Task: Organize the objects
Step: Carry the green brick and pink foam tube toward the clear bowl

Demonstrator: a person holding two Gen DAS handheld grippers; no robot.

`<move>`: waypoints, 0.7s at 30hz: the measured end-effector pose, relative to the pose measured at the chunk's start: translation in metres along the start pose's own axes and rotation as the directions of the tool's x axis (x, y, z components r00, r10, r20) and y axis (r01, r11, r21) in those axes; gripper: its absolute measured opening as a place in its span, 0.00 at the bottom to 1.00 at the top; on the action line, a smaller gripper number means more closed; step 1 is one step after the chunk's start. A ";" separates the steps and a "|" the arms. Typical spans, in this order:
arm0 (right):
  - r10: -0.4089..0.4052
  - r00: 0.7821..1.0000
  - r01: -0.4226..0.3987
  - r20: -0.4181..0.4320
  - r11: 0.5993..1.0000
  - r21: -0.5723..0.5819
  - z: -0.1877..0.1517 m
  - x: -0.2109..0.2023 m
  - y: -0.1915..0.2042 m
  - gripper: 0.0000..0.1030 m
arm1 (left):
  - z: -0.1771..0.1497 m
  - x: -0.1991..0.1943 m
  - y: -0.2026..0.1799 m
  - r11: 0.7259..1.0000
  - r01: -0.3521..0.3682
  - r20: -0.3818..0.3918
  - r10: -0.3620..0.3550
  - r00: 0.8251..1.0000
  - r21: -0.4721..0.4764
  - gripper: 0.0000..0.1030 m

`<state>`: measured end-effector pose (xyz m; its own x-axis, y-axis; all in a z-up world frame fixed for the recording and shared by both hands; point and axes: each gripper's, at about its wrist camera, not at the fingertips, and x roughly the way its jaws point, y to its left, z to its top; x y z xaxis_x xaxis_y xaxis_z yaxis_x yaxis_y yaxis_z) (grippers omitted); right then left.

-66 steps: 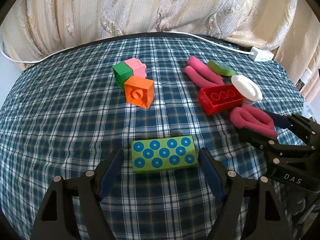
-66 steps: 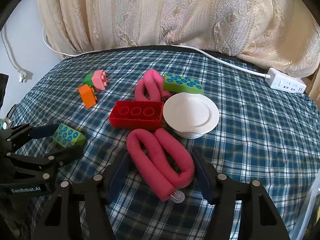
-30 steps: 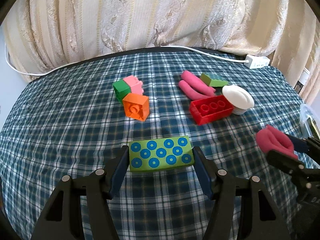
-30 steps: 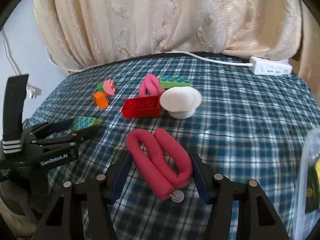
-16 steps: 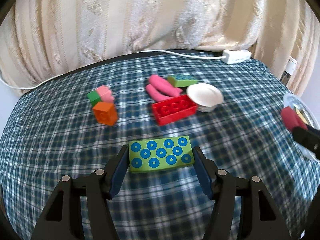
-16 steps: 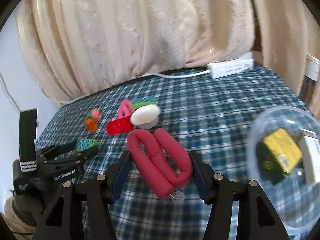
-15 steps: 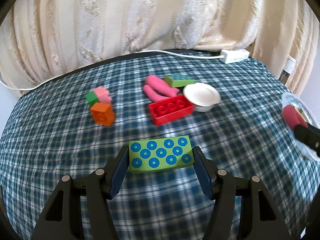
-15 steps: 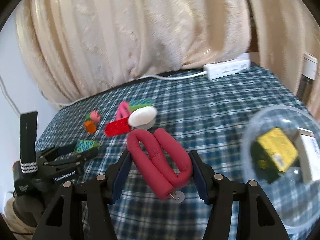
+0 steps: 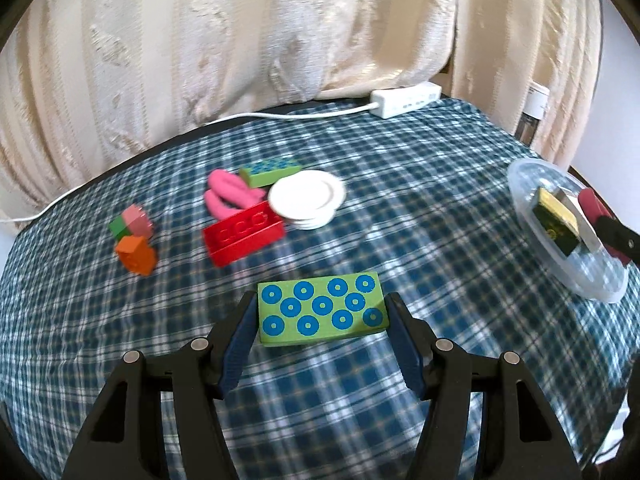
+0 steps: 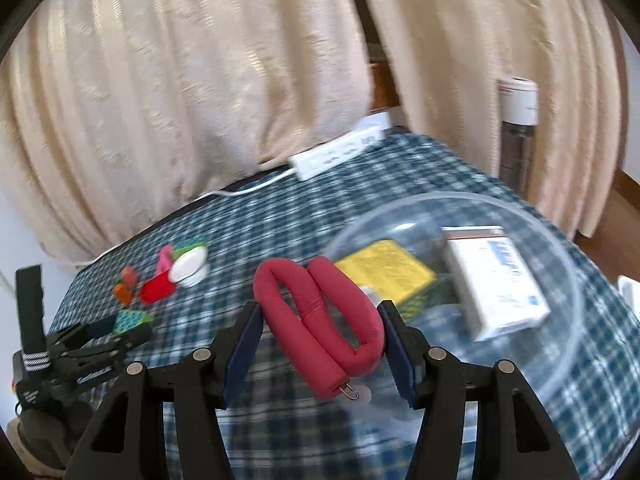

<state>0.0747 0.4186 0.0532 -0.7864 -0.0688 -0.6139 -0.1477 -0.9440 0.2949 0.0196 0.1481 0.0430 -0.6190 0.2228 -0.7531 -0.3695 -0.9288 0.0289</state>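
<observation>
Presently, a folded red foam roller (image 10: pixel 320 312) is clamped in the right claw (image 10: pixel 320 344) just before the clear bowl (image 10: pixel 568 280); a green studded block (image 9: pixel 322 314) is gripped in the left claw (image 9: pixel 322 336) above the table (image 9: pixel 400 220). If released early, the springy roller could be bounced off the rim.

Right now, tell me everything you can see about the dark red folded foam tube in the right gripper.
The dark red folded foam tube is a soft, padded roll bent into a U, its two legs side by side, with a metal clip at the near end. The right gripper clamps it between blue pads, lifted clear of the checked cloth, in front of the clear plastic bowl.
</observation>
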 end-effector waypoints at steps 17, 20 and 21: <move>-0.156 0.987 0.148 0.043 0.978 0.150 0.026 0.009 -0.086 0.62 | 0.015 -0.006 -0.066 0.991 0.058 0.006 -0.059 0.998 0.120 0.62; -0.150 0.988 0.142 0.036 0.976 0.163 0.028 0.012 -0.095 0.67 | 0.017 -0.007 -0.080 0.987 0.076 0.005 -0.077 0.997 0.144 0.62; -0.147 0.988 0.139 0.037 0.975 0.170 0.027 0.012 -0.097 0.70 | 0.018 -0.007 -0.084 0.985 0.079 0.005 -0.081 0.997 0.152 0.62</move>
<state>0.0633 0.5184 0.0371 -0.7776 0.0830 -0.6233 -0.3557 -0.8755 0.3271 0.0426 0.2302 0.0576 -0.5904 0.2990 -0.7497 -0.5188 -0.8521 0.0688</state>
